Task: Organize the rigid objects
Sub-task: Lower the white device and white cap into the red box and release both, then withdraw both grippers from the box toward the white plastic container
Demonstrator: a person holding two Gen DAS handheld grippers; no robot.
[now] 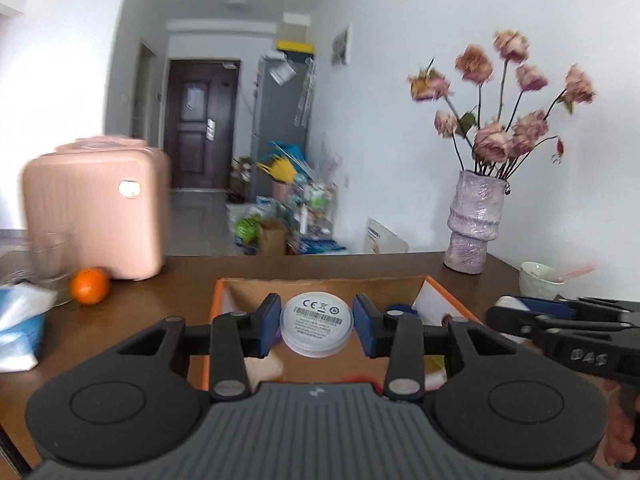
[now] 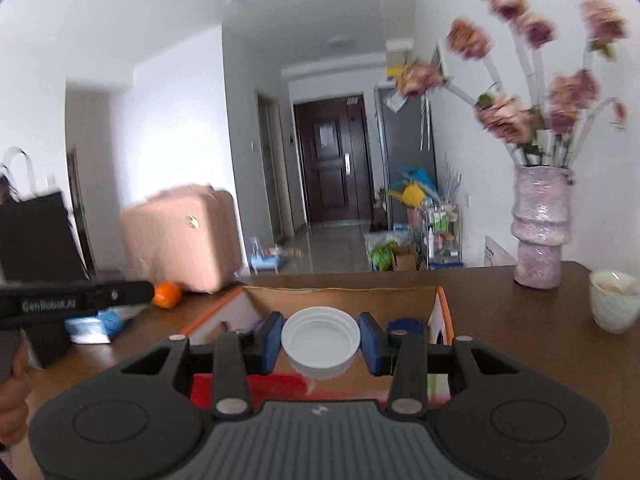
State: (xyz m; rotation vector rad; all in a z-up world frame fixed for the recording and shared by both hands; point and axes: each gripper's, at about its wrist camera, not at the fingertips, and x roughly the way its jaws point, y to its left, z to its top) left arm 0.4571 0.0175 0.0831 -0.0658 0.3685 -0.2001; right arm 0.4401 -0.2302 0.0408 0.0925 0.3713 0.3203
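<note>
On the tabletop point(image 1: 192, 268) the open box point(image 1: 320, 282) lies directly under both tools. The left tool point(image 1: 316, 326) is clamped on a white puck point(image 1: 316, 326), the right tool point(image 2: 320, 338) on a white cap point(image 2: 320, 338). Each load hangs above the box's inside, so either could go straight down, neither clearly nearer.

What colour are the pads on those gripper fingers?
Blue pads, clearest in the left wrist view.

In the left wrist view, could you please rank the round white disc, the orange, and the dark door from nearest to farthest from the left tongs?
1. Round white disc, between the left tongs.
2. Orange, left on the table.
3. Dark door, down the hallway.
</note>
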